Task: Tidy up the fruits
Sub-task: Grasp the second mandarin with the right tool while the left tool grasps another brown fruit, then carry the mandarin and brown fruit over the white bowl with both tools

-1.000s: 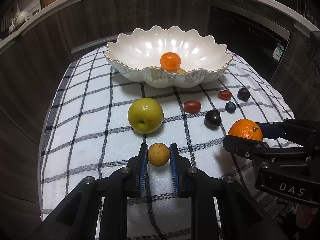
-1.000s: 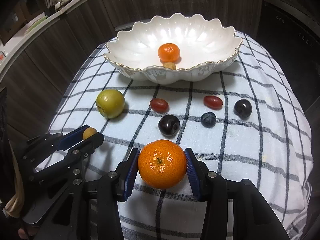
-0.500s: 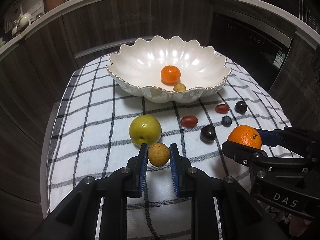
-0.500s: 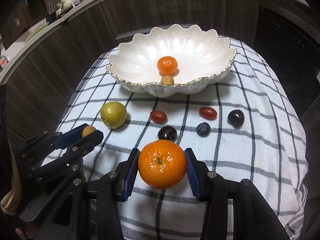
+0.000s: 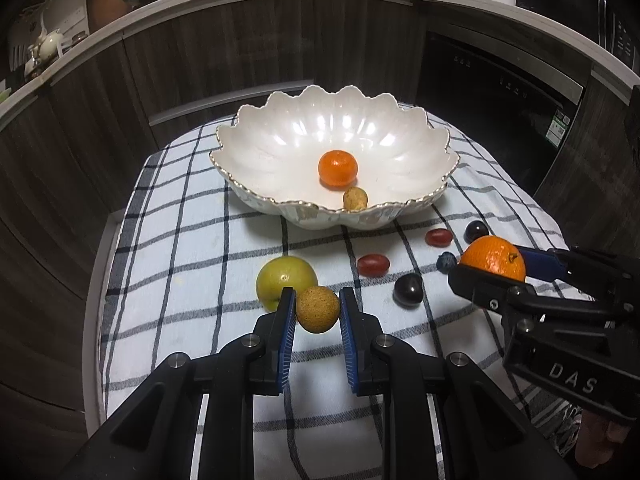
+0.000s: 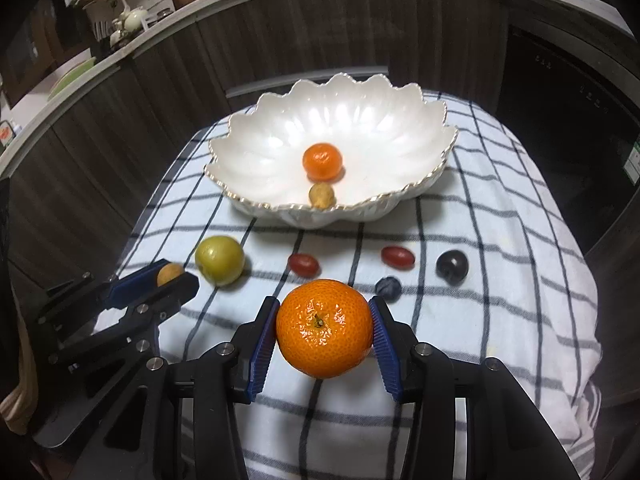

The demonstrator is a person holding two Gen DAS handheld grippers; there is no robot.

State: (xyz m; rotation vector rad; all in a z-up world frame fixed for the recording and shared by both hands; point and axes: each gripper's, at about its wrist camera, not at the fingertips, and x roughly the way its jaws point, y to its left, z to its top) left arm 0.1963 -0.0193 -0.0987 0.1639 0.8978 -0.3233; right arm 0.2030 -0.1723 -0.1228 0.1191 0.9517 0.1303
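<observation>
The left claw [image 5: 318,310] is clenched on a small tan round fruit [image 5: 318,309], its blue pads pressing both sides, and holds it in the air on the near side of the white scalloped bowl [image 5: 280,136]. The right claw [image 6: 324,330] is clenched on a large mandarin [image 6: 324,328], stem facing the camera, likewise lifted clear of the checked cloth [image 6: 500,320] that covers the surface.

Inside the bowl lie a smaller mandarin [image 5: 338,168] near the middle and, just in front of it against the near wall, a second tan fruit [image 5: 355,199].

On the cloth in front of the bowl, a green apple [image 6: 219,260] sits toward the bowl's left side. Two red grape tomatoes [image 6: 304,265] [image 6: 397,257] lie before the bowl's middle, apart from each other. A dark plum [image 6: 452,266] rests toward the bowl's right side, with a blueberry [image 6: 388,288] nearer the camera beside it. In the left wrist view another dark plum [image 5: 408,288] lies between the two claws.
</observation>
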